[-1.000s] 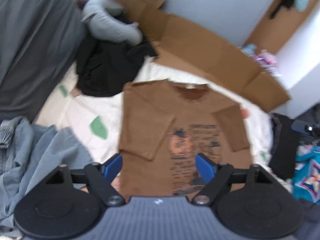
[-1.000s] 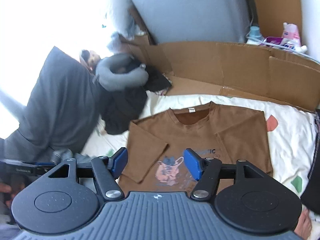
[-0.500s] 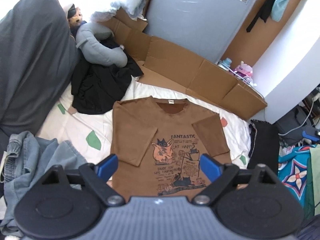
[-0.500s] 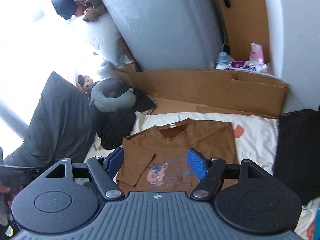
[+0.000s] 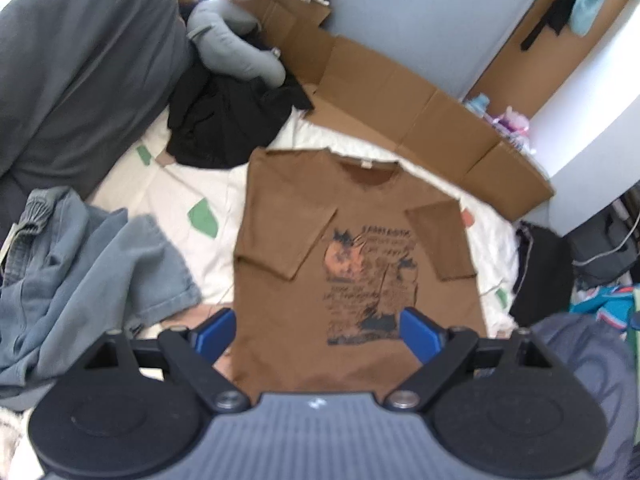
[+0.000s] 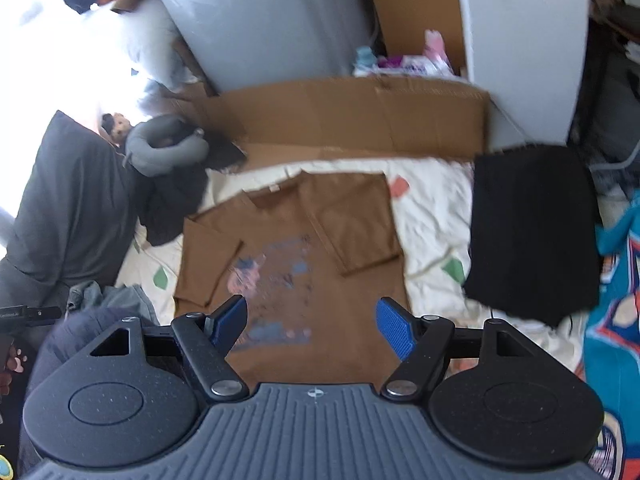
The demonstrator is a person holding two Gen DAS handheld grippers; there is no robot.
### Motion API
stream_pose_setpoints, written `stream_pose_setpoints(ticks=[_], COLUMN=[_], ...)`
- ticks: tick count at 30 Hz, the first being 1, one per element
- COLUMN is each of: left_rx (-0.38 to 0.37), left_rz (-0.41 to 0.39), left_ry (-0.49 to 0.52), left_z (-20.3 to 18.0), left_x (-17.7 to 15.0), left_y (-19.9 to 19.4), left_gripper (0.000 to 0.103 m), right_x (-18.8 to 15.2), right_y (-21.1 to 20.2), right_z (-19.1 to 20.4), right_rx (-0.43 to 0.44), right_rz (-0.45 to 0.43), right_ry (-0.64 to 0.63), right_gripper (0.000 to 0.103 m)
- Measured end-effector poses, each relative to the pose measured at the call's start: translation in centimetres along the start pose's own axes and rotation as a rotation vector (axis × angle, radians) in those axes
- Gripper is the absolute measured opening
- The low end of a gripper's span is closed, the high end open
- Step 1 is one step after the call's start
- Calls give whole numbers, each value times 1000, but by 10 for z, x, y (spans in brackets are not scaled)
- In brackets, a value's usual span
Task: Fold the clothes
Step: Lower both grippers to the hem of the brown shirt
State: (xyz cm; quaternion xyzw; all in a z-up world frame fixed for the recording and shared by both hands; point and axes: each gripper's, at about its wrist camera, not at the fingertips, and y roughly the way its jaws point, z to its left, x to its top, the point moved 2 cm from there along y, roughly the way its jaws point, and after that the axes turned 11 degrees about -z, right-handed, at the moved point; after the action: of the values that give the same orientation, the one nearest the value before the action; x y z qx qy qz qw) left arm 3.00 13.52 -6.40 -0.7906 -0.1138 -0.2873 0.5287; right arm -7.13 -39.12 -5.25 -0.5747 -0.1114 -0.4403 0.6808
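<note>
Lying flat on the cream sheet (image 5: 176, 184) with its collar toward the far side, the brown T-shirt (image 5: 304, 216) has both short sleeves folded inward over the body and its printed front facing up. Left gripper (image 5: 318, 332) hangs above the shirt's near hem, blue pads spread wide with nothing between them and no contact with the cloth. Right gripper (image 6: 312, 322) is likewise above the near part of the shirt; its jaws have just been opening, they stand apart, and nothing is held. Flattened cardboard (image 5: 404, 120) runs along the far edge of the sheet, just beyond the collar. A black garment (image 5: 228, 128) lies bunched at the far left, touching a grey neck pillow (image 5: 232, 52), with a large dark grey cushion (image 5: 80, 64) further left. Crumpled blue denim (image 5: 80, 264) sits at the near left, close to the shirt's left edge. In the right wrist view a folded black cloth (image 6: 528, 232) lies to the right of the shirt, well apart from it. Both views are somewhat blurred
</note>
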Motion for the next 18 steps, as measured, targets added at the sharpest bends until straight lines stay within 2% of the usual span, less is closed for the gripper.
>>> stream_pose_setpoints(ticks=[12, 16, 18], left_rx=[9, 34, 47], left_rz=[82, 145, 144], left_ry=[-36, -48, -59], left_z=[20, 33, 41], left_x=[-57, -78, -86], left_y=[23, 41, 47], left_gripper=[89, 84, 84], right_x=[-64, -88, -97], right_y=[19, 25, 28], right_z=[-30, -45, -56], right_rx=[-29, -32, -33], right_rz=[113, 124, 118], right_ry=[-26, -7, 25], right_gripper=[77, 77, 76])
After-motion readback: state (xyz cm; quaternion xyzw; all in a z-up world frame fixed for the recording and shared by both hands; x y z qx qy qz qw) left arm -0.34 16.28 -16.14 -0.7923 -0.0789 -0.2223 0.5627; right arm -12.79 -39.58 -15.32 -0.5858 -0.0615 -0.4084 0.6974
